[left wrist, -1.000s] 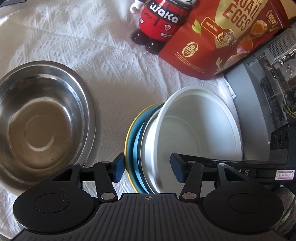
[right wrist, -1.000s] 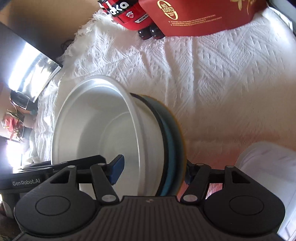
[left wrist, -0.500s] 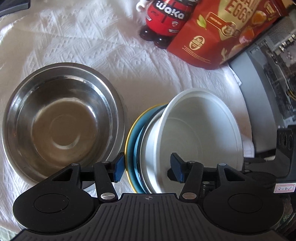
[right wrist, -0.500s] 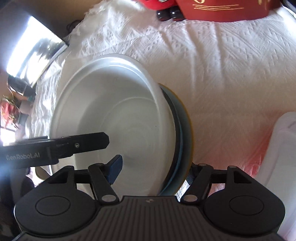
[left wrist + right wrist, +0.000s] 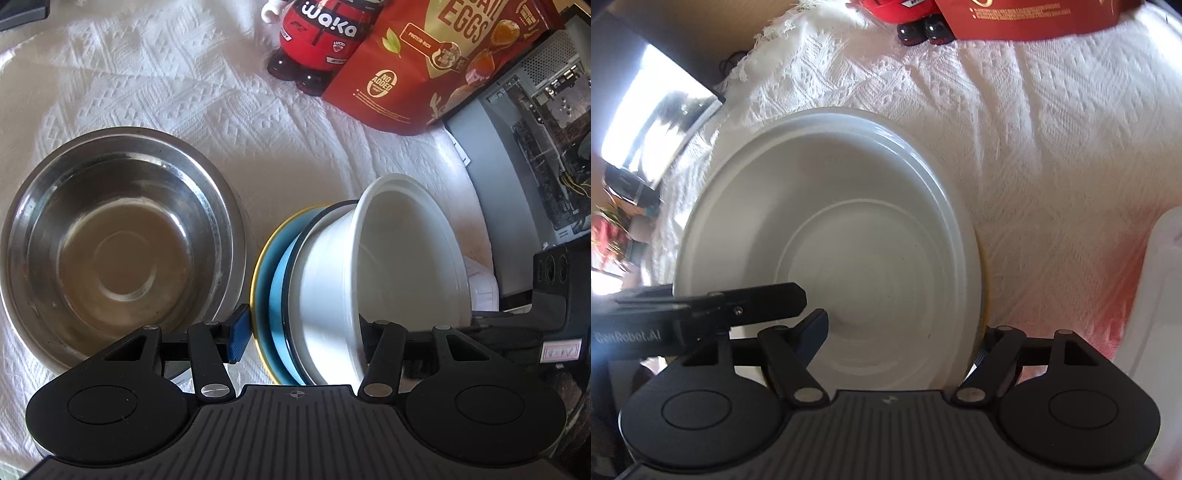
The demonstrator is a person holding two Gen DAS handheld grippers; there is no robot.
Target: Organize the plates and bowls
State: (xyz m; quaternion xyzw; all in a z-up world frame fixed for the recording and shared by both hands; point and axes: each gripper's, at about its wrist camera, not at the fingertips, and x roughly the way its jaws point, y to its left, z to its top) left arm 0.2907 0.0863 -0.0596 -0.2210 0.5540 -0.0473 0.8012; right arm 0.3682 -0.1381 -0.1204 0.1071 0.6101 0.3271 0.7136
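Now we find both hand-held grippers, left (image 5: 299,334) and right (image 5: 901,332), clamping the white bowl (image 5: 399,266) stack, tilted further upright than before, at three o'clock of the steel bowl (image 5: 118,251); nesting pending.

The left gripper (image 5: 299,334) has its jaws closed against something held between them; the right gripper (image 5: 897,332) appears clamped likewise, its right finger partly hidden.

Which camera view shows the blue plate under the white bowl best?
The left wrist view. There the blue plate shows edge-on, stacked between a yellow-rimmed plate and the white bowl. In the right wrist view the white bowl hides it; only a thin yellowish rim edge shows.
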